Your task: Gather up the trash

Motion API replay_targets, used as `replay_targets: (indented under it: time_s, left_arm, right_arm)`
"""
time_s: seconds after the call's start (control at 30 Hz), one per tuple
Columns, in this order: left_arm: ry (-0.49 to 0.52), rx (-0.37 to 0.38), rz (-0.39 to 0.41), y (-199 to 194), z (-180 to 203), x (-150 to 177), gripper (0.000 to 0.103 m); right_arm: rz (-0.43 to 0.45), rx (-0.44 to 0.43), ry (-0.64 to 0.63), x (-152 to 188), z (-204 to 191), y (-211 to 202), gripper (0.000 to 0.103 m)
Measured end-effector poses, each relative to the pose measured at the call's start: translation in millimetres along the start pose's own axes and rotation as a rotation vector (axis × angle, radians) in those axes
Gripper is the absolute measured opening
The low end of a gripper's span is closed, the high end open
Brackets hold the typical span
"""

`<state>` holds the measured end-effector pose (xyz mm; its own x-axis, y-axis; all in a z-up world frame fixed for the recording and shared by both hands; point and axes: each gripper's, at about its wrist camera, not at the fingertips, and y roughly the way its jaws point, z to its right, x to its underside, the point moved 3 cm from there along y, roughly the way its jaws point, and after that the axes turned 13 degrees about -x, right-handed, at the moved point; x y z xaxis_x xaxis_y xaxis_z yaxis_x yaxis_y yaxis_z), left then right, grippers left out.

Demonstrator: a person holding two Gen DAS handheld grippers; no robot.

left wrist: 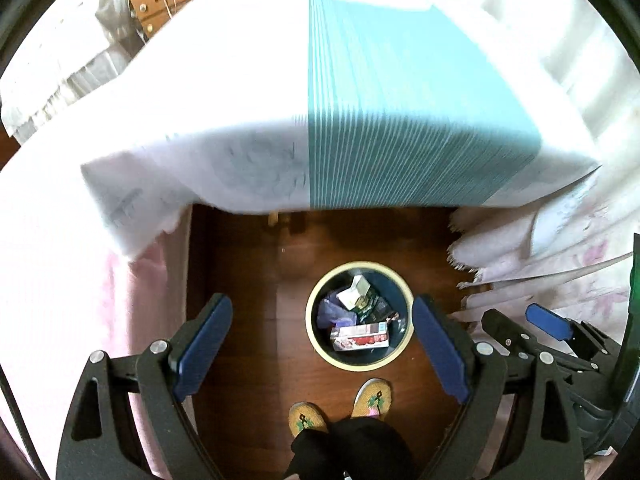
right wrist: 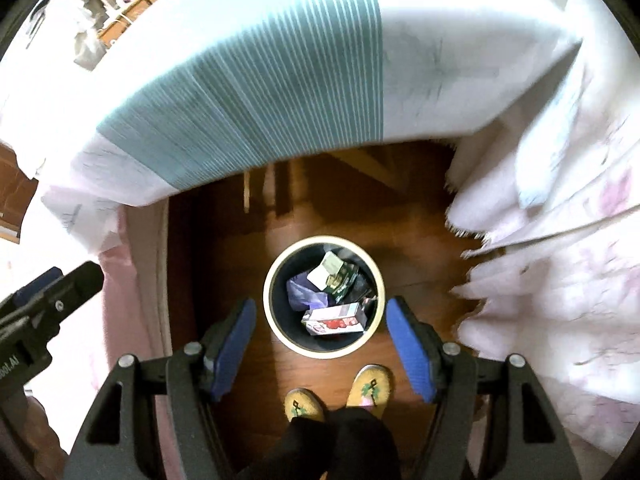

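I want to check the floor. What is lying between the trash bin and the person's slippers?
Nothing lies there: only bare wooden floor separates the trash bin from the slippers. Both wrist views show it, the right one most clearly.

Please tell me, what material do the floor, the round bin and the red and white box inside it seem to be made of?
Floor: probably wood or wood-look laminate, reddish brown with plank seams and a soft sheen.
Bin: possibly plastic or painted metal; smooth dark inside wall and cream rim, material not certain.
Box: likely printed cardboard, with flat faces, sharp folded edges and a slight gloss.
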<state>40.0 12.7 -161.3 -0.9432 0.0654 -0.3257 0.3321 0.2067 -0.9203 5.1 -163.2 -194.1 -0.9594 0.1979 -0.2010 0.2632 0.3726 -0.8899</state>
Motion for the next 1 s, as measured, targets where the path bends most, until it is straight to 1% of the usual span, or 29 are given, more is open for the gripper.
replay_targets:
  time_s: [0.2, 0.37, 0.67, 0.83, 1.0]
  left_arm:
    - [-0.009, 0.013, 0.094, -69, -14, -20, 0.090]
    - [-0.024, 0.020, 0.148, -106, -23, -30, 0.090]
    - [-0.057, 0.006, 0.209, -153, -34, -39, 0.090]
    - [-0.068, -0.001, 0.248, -172, -36, -44, 0.090]
    - [-0.083, -0.011, 0.284, -188, -38, -49, 0.090]
  right_arm:
    - [0.056, 0.001, -0.040, -18, -23, -60, 0.069]
    - [0.120, -0.003, -0.077, -30, -41, -100, 0.069]
    - [0.201, -0.018, -0.142, -40, -69, -154, 0.069]
    - [0.262, -0.023, -0.203, -47, -89, -184, 0.069]
    - [0.317, -0.032, -0.248, -52, -105, -205, 0.069]
